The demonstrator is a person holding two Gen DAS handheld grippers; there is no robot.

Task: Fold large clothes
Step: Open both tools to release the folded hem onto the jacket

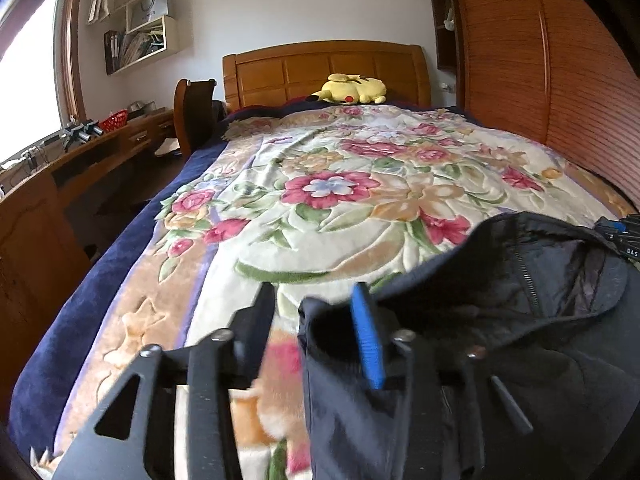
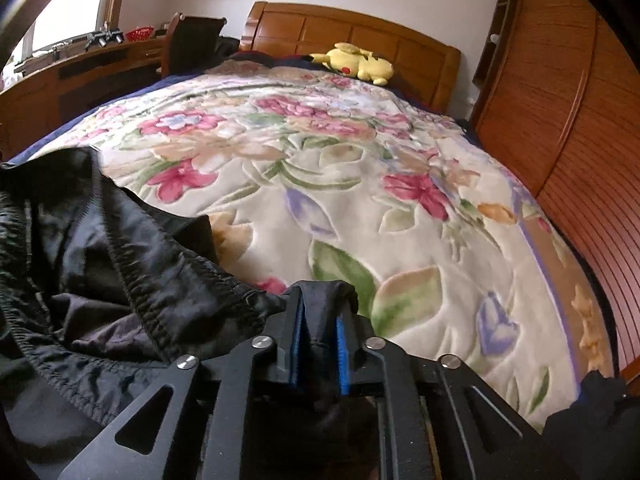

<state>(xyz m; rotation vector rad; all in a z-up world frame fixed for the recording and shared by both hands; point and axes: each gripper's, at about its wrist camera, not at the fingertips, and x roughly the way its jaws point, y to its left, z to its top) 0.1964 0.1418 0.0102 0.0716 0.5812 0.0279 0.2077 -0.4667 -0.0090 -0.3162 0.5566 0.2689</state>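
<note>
Jacket (image 1: 520, 320), black with a zip and a dark lining, lies bunched on the near end of the bed, filling the 4 to 6 o'clock part of the left wrist view and the 7 to 9 o'clock part of the right wrist view (image 2: 100, 264). Left gripper (image 1: 312, 320) stands spread: a corner of the jacket sits between its fingers, lying against the blue-padded one, with the other finger well clear and blanket showing in the gap. Right gripper (image 2: 320, 332) is parted only a little, and a fold of the black cloth stands up between its blue pads; whether they press on it I cannot tell. Under the jacket spreads a floral blanket (image 1: 340, 184) with a navy border at 8 o'clock. At 12 o'clock a yellow plush (image 1: 352, 90) lies against the wooden headboard (image 1: 320, 64). A desk (image 1: 100, 148) and chair (image 1: 196, 116) stand at 9 to 10 o'clock, a slatted wooden wardrobe (image 1: 540, 80) at 2 o'clock.
</note>
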